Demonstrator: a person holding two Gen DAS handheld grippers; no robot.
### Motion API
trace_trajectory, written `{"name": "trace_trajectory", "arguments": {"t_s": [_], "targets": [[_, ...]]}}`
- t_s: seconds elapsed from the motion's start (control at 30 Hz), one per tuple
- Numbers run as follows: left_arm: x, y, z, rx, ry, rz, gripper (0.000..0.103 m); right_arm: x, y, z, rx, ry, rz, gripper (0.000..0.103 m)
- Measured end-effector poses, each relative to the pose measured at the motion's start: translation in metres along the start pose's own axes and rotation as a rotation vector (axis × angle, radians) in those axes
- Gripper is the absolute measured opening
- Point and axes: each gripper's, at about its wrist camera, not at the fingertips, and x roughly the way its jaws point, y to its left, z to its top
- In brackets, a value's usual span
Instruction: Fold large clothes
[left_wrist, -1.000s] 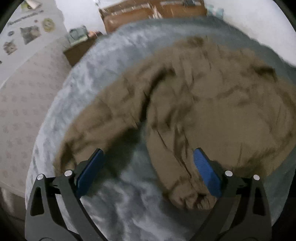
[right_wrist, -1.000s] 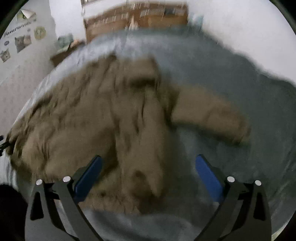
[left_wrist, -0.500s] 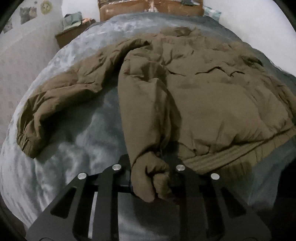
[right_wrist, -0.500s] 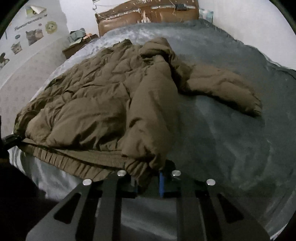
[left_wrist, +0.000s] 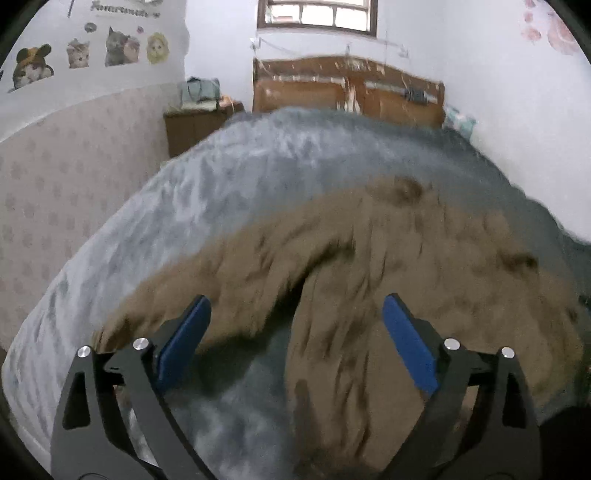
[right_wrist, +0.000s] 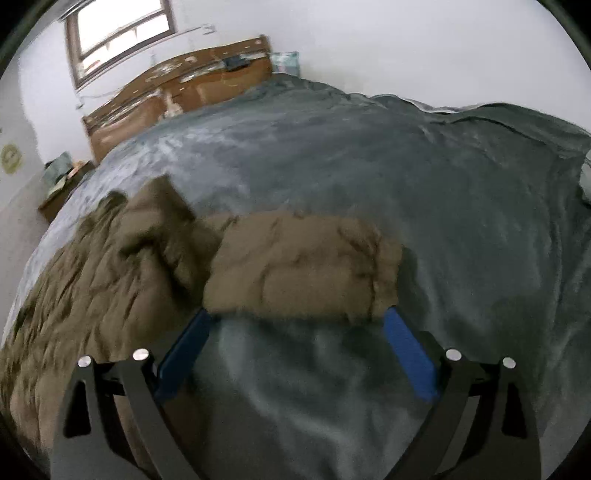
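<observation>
Now, in the left wrist view, my left tongs (left_wrist: 295, 325) are opening, blue pads spread wide with nothing pinched between them. The brown quilted puffer jacket (left_wrist: 424, 258) lies spread on the grey plush blanket of the bed (left_wrist: 221, 192), its left sleeve (left_wrist: 207, 288) trailing out toward the wall side and a fold of the body running down between the pads. The picture is smeared, so I cannot tell seams or cuff edges exactly. To do this step well, I judge I should take the sleeve near its cuff, not mid-padding, so it swings over in one flat piece.

In the right wrist view, my right tongs (right_wrist: 295, 347) are opening too, empty, with the jacket's right sleeve (right_wrist: 303, 273) lying crosswise just beyond the pad tips, apart from the main body at left. I would bite the cuff end at the right, lift only enough to clear the blanket, and lay it squarely across the chest; puffy filling springs back, so pressing down before letting go should help.
</observation>
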Motion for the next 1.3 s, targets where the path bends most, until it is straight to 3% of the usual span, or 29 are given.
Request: {"name": "trace_trajectory", "arguments": {"t_s": [0.33, 0.37, 0.43, 0.53, 0.6, 0.73, 0.9, 1.03, 1.17, 1.23, 1.3], "targets": [[0.089, -0.059, 0.038, -0.082, 0.022, -0.083, 0.094, 0.098, 0.027, 0.005, -0.037, 0.132, -0.185, 0.094], [0.100, -0.067, 0.039, -0.075, 0.028, -0.088, 0.094, 0.102, 0.029, 0.003, -0.053, 0.134, -0.189, 0.091], [0.114, -0.081, 0.040, -0.067, 0.028, -0.091, 0.095, 0.107, 0.028, -0.001, -0.091, 0.140, -0.184, 0.054], [0.131, -0.097, 0.033, -0.031, 0.018, -0.103, 0.095, 0.096, 0.024, -0.004, -0.132, 0.106, -0.179, 0.023], [0.140, -0.103, 0.025, -0.025, 0.052, -0.122, 0.095, 0.082, 0.016, 0.002, -0.145, 0.083, -0.183, 0.016], [0.142, -0.105, 0.026, 0.019, 0.049, -0.105, 0.095, 0.045, -0.019, 0.026, -0.077, -0.007, -0.272, 0.017], [0.140, -0.093, 0.031, -0.011, 0.046, -0.085, 0.095, -0.003, -0.037, 0.056, -0.075, -0.102, -0.401, 0.018], [0.137, -0.088, 0.036, -0.023, 0.037, -0.084, 0.095, -0.023, -0.015, 0.076, -0.047, -0.152, -0.315, 0.018], [0.141, -0.088, 0.057, -0.038, 0.027, -0.070, 0.095, -0.042, 0.057, 0.095, -0.028, -0.210, -0.083, 0.018], [0.146, -0.094, 0.070, -0.036, 0.028, -0.086, 0.095, -0.043, 0.106, 0.098, -0.025, -0.203, 0.074, 0.018], [0.152, -0.102, 0.083, -0.030, 0.018, -0.094, 0.095, -0.041, 0.148, 0.095, -0.039, -0.189, 0.178, 0.018]]}}
